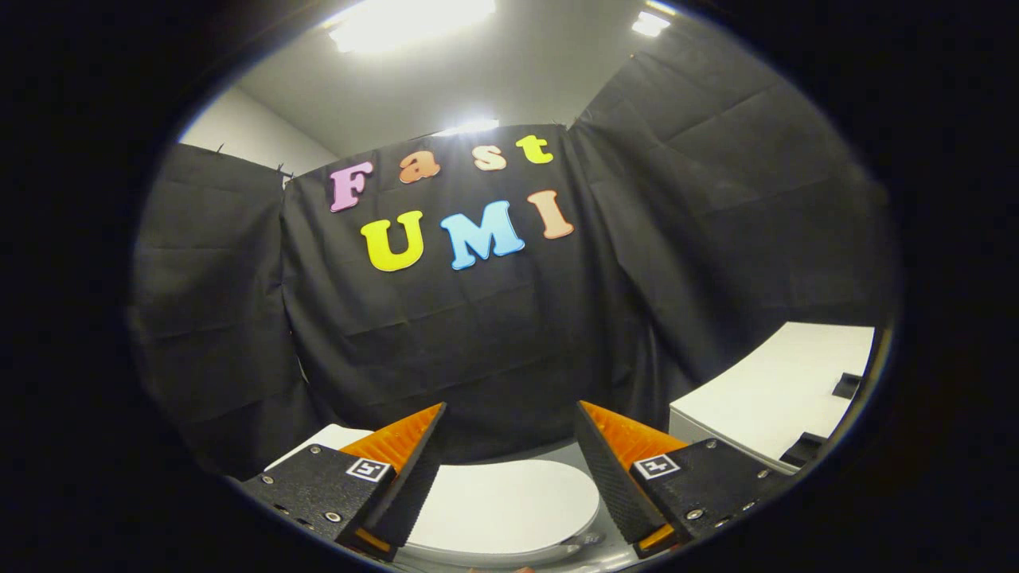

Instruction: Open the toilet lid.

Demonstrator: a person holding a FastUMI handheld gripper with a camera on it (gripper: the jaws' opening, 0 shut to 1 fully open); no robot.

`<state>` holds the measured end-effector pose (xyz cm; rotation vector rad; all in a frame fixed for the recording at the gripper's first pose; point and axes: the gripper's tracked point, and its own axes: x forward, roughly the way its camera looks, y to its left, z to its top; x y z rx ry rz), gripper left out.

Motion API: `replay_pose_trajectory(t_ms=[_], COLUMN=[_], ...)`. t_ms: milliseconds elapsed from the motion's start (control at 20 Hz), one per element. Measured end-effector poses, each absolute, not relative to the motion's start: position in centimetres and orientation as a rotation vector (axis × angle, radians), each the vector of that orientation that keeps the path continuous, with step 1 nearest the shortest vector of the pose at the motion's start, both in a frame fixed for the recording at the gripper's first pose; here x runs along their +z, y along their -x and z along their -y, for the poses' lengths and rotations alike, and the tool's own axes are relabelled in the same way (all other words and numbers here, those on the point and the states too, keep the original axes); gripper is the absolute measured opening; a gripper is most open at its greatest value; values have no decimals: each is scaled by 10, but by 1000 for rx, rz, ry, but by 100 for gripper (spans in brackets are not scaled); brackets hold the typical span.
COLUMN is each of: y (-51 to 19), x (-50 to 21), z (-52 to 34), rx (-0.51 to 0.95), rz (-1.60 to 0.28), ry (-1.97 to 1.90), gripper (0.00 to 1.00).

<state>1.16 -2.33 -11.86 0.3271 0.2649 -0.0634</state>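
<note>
One toilet lid, white and rounded, lies flat and shut on the toilet, low between and just beyond the two fingers; its front rim curves below the fingertips and nothing is under it or touching it. Task looks unstarted as far as this shows: lid down, no lift, no contact, so the whole job is left (get under or onto the front edge, swing it up toward the wall). Gripper hangs above the lid with jaws wide apart and empty, orange-faced fingers spread to either side of the lid, black bodies with small square markers behind them. Pose: held roughly level and aimed forward at the cloth wall rather than down at the lid, so the lid sits under the fingers more than ahead of them; my read is it needs to tip down or drop lower before it can reach the rim. How high above the lid it is, cannot tell from this view. Outward: a white bench stands off to the right of the toilet, near but apart, with a couple of small dark items on it (too small to tell what). Black cloth closes the booth behind and on both sides, ceiling lights above.
</note>
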Motion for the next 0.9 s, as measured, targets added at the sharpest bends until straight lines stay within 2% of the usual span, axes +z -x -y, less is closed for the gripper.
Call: replay_pose_trajectory(t_ms=[350, 900], y=[-4, 30], x=[-220, -328], z=[32, 36], rx=[-104, -169], rz=[-435, -644], ry=[-508, -573], gripper=[95, 95])
